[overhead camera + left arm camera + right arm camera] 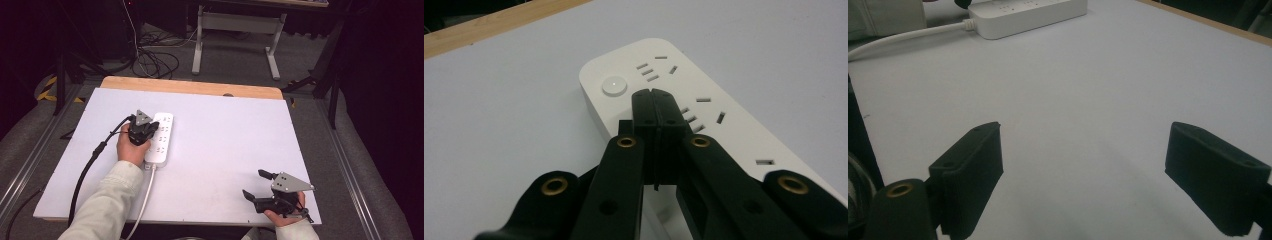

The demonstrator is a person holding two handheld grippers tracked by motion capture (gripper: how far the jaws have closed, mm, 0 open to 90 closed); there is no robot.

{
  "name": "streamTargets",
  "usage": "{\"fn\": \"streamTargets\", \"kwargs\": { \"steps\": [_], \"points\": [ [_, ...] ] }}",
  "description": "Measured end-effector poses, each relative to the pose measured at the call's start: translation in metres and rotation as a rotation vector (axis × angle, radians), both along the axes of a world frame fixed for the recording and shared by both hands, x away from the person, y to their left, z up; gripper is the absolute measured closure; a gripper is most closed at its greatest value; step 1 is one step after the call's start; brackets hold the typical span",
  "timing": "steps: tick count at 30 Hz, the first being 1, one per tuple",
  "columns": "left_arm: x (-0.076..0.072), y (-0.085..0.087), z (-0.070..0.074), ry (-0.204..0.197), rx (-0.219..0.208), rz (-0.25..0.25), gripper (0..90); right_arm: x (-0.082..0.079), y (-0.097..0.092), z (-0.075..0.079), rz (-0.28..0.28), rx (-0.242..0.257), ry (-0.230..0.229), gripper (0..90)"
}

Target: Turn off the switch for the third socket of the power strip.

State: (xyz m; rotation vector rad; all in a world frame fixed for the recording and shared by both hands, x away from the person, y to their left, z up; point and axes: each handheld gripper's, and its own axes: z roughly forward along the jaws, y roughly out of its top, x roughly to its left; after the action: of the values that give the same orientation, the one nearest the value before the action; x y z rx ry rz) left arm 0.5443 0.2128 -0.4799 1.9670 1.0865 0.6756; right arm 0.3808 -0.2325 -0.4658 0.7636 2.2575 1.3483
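While left gripper (655,95), fingers clenched together on nothing, is pressing tips onto power strip (161,140) just short of its round switch (614,85), right gripper (258,185) is idling released, well apart; switch press likely pending.

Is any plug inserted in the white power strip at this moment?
No: the power strip shows bare socket slots, with the shut left hand-held gripper above it.

- A white power strip (161,139) lies flat on the left half of the white table top (225,150), its long side running away from the person.
- Its top carries rows of sockets and a round white button (614,85) at the far end.
- A white cord (145,200) leaves its near end and runs off the table's near edge.
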Motion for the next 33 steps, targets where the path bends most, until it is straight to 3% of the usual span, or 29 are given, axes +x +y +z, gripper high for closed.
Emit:
{"fn": "streamTargets", "kwargs": {
  "steps": [6,9,13,14,16,19,22,24,33],
  "points": [
    [0.000,0.000,-0.001,0.013,-0.005,-0.002,90.0,0.000,0.000,0.000,0.000,-0.001,0.001,15.7],
    [0.000,0.001,-0.001,-0.001,-0.005,-0.004,90.0,0.000,0.000,0.000,-0.001,-0.004,0.001,15.7],
    [0.001,0.006,-0.003,0.010,-0.059,-0.008,90.0,0.000,0.000,0.000,-0.002,-0.004,0.002,15.7],
    [0.001,0.007,0.000,0.004,-0.080,-0.007,90.0,0.000,0.000,0.000,-0.002,-0.004,0.002,15.7],
    [0.001,0.008,0.002,0.026,-0.083,-0.009,90.0,0.001,0.000,0.000,-0.004,-0.004,0.002,15.7],
    [-0.002,0.010,0.005,0.000,-0.062,-0.026,90.0,0.002,0.000,-0.001,-0.002,-0.006,0.004,15.7],
    [-0.006,0.012,0.013,-0.010,-0.071,-0.041,90.0,0.002,0.000,-0.001,-0.002,-0.007,0.005,15.7],
    [-0.008,0.013,0.016,-0.003,-0.095,-0.038,90.0,0.002,0.000,-0.001,-0.003,-0.007,0.005,15.7],
    [-0.016,0.018,0.031,0.002,-0.117,-0.035,89.9,0.002,0.001,-0.001,-0.005,-0.008,0.008,15.7]
  ]
}}
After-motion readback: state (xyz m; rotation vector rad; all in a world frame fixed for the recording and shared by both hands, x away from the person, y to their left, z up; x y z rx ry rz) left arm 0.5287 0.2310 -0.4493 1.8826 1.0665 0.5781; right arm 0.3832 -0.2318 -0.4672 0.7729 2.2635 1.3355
